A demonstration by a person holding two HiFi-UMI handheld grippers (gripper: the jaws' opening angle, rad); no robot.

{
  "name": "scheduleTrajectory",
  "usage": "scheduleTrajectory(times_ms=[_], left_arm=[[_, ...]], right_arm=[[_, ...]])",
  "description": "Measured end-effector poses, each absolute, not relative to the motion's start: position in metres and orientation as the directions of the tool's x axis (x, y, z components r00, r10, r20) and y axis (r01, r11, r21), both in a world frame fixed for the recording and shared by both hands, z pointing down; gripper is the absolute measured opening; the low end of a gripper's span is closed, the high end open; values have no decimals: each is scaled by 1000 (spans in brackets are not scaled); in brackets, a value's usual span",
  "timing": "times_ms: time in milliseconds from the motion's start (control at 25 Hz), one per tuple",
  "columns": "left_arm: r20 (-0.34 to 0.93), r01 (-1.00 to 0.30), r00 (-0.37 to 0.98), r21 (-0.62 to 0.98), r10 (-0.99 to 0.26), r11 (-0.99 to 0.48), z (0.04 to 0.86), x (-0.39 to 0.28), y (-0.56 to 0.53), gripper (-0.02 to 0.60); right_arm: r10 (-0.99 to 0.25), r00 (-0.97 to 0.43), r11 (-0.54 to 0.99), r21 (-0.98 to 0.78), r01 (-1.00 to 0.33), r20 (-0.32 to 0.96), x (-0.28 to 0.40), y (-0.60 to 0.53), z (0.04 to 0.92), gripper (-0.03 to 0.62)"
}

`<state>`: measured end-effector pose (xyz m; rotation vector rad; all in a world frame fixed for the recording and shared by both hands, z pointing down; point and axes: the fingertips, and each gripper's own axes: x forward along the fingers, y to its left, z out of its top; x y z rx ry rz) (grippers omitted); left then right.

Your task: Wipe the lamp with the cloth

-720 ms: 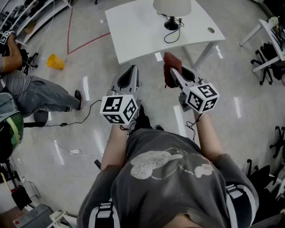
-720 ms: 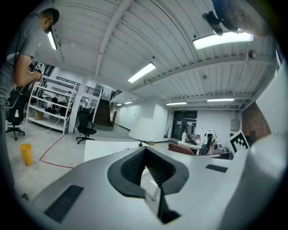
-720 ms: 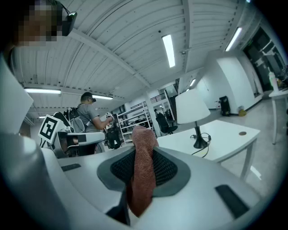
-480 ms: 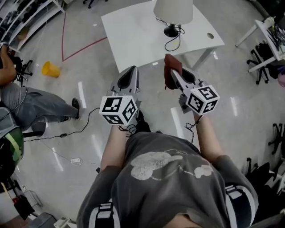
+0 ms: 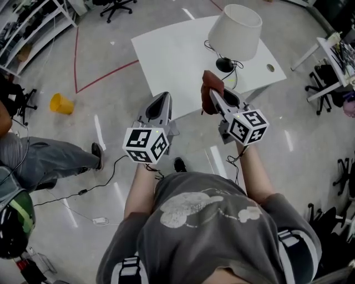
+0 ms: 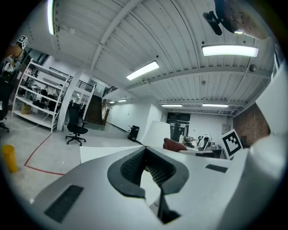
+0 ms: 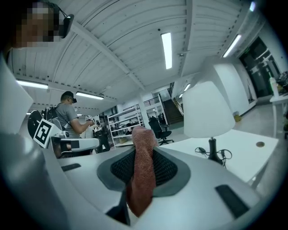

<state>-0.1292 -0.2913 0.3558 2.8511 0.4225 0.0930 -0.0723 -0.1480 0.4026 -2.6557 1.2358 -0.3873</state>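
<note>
1. Jaws of the left gripper [image 6: 144, 149] are pressed together with nothing between them. In the head view it is held over the floor, just short of the near edge of the white table [image 5: 166, 61].
2. The right gripper [image 7: 143, 152] has its jaws clamped on a reddish-brown cloth [image 7: 140, 179]. The cloth stands up above the tips and hangs in a fold below them.
3. Both grippers are held side by side in front of the person's chest, apart from each other. The right one reaches a little farther, and in the head view the cloth overlaps the table's near edge.
4. The table stands askew to the person and carries only the lamp [image 5: 235, 32], towards its far right corner.
5. The lamp is upright on a dark round base [image 5: 224, 65] and has a white shade. Its black cable [image 5: 232, 77] lies in loops on the tabletop beside the base. The cloth is near the lamp but apart from it.
6. On the floor to the left is a yellow container [image 5: 61, 104], near a red line. Another person's leg [image 5: 44, 158] shows at the left edge.
7. Farthest off, a black office chair [image 5: 113, 6] stands beyond the table.
</note>
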Motion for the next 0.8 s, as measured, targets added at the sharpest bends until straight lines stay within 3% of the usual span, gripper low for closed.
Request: scheduleTrajectory(times_ms=[320,800], left_arm=[[25,313,943,277,332,-909,357,-77,-336,8],[43,308,943,262,330,-914,344,-3,-292,8]], right_arm=[[-731,663,-678,-278,-681,161,-29,-186,404,86],[-776,618,-621,-328,-713,125,42,-169,401,86]])
